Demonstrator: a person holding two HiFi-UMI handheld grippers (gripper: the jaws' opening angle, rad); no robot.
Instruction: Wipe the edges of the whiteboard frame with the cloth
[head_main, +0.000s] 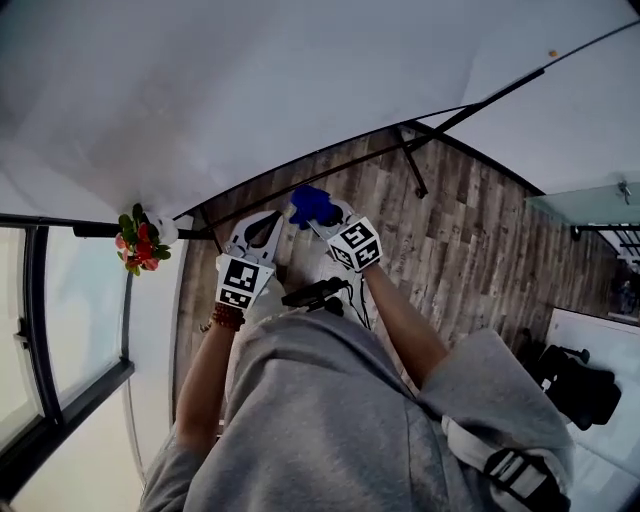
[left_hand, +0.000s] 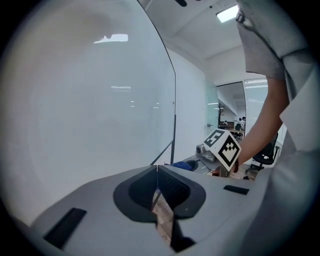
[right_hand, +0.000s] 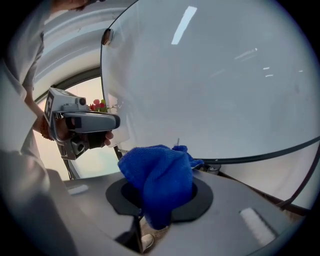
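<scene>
Near the whiteboard frame (right_hand: 260, 158), right gripper (head_main: 318, 215) fingers tight on cloth (right_hand: 159, 180); left gripper (left_hand: 157, 172) fingers together.

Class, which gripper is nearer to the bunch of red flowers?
Left. The left gripper sits between the flowers and the right gripper, which holds the blue cloth.

The head view is taken steeply downward, the whiteboard (head_main: 250, 90) spread from 9 to 2 o'clock. Each gripper view is taken close along its own jaws toward that board. The cloth (right_hand: 157, 180) is shared by all three views; the left gripper (right_hand: 116, 121) is caught at 9 o'clock in the right gripper view, seemingly near.
</scene>
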